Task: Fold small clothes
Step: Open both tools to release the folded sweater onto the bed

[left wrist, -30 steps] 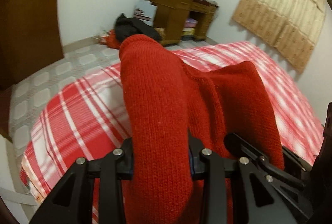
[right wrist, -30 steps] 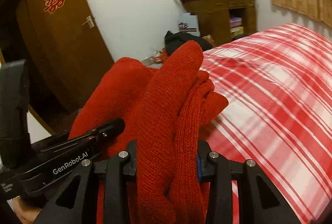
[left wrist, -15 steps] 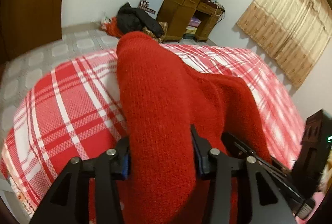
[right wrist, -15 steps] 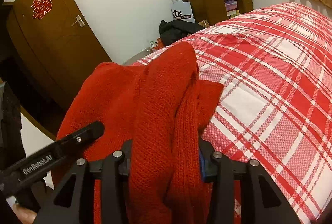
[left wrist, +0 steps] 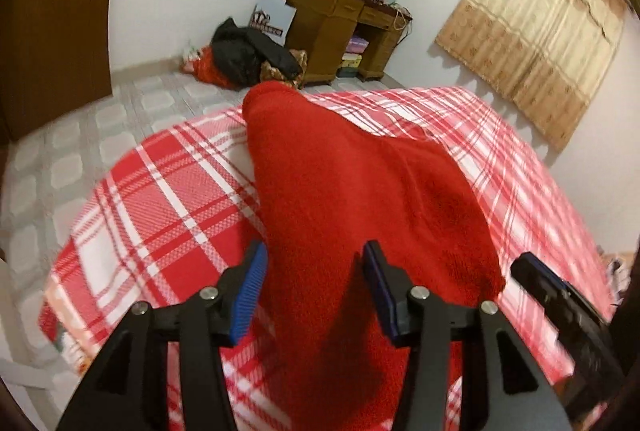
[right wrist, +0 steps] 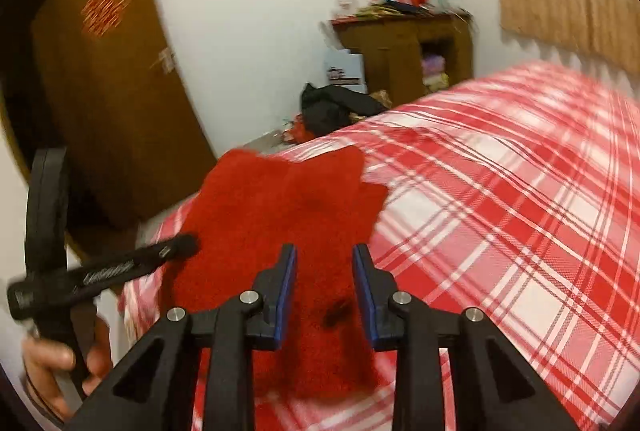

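2 grippers, both mine, point down over the bed with its red-and-white plaid cover. My left gripper has just been opening: its blue pads stand spread, and the red knit garment runs between them without being pinched. My right gripper has just been closing, yet its pads remain apart, with the same garment lying on the cover below and ahead of them, released. In the right wrist view, a hand holds the left gripper's handle at the bed's edge. That view is motion-blurred.
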`<state>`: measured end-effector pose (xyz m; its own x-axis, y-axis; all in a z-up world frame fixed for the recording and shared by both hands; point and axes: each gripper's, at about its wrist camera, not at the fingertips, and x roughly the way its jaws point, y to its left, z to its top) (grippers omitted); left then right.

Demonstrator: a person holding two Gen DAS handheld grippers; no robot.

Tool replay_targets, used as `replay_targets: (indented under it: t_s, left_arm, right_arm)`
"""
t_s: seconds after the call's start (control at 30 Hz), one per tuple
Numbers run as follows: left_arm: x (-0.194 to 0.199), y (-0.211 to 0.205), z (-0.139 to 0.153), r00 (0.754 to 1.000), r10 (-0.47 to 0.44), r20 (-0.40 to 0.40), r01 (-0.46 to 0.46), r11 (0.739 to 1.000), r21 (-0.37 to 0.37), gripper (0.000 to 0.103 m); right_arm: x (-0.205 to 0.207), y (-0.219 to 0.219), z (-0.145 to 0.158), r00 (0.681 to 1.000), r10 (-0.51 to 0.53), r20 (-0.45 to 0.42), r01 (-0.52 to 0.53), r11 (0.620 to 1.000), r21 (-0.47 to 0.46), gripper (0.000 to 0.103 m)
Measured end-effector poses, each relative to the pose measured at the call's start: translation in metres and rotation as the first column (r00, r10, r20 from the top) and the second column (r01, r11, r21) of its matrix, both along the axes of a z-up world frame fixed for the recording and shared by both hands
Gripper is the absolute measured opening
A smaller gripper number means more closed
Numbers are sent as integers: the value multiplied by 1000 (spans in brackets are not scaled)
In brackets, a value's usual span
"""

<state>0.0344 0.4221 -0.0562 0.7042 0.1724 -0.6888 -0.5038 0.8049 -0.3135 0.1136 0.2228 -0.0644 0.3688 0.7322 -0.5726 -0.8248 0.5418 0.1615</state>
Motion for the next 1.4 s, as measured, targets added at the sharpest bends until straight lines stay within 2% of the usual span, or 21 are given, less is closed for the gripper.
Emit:
replay_targets:
  t_s: [0.03,0.1,0.23,0.5,0.7,0.87,1.03,1.17,1.23,1.3,1.37,1.4]
  left_arm:
    - [0,-5,0,1000,3,-12,-2,1000,22,53]
    - [2,-11,-3,999,15,-39,-13,998,60,53]
    - [7,-17,-12,996,29,-85,-20,995,94,55]
    - [6,-29,-12,991,36,-129,-16,987,159,55]
    - [-4,-43,-11,986,39,-161,-9,983,182,55]
    - [-11,-55,-17,983,23,-181,9,985,173,53]
    - [-14,-75,-18,978,2,-207,47,972,231,53]
    - [-23,-81,-16,978,-16,-208,64,972,225,53]
    - [-28,-87,-17,976,-35,-216,84,971,222,58]
    - [-35,-94,-22,971,-45,-236,101,968,228,60]
    - [-41,-101,-26,967,-53,-249,113,966,233,60]
    - [-46,-105,-27,965,-62,-254,122,965,230,60]
  right_arm:
    - [-6,5,-5,1000,12,13,-11,1000,-29,29]
    - [-10,16,-21,999,11,35,-8,994,-106,22]
    - [-1,17,-49,999,-32,-12,29,984,-173,21]
    - [17,13,-55,994,-61,-87,46,984,-170,19]
    - [0,0,-57,993,-81,-84,66,983,-172,19]
    - [-8,-20,-56,986,-95,-134,74,986,-151,19]
    - [-20,-35,-53,980,-98,-175,74,987,-142,21]
    - [-35,-48,-52,976,-118,-182,91,985,-148,22]
    - [-42,-59,-54,971,-149,-185,122,981,-152,28]
    - [-50,-72,-56,967,-182,-175,157,976,-151,51]
    - [-57,-82,-55,966,-209,-151,186,970,-153,59]
    - [-62,-88,-54,966,-217,-141,196,969,-154,59]
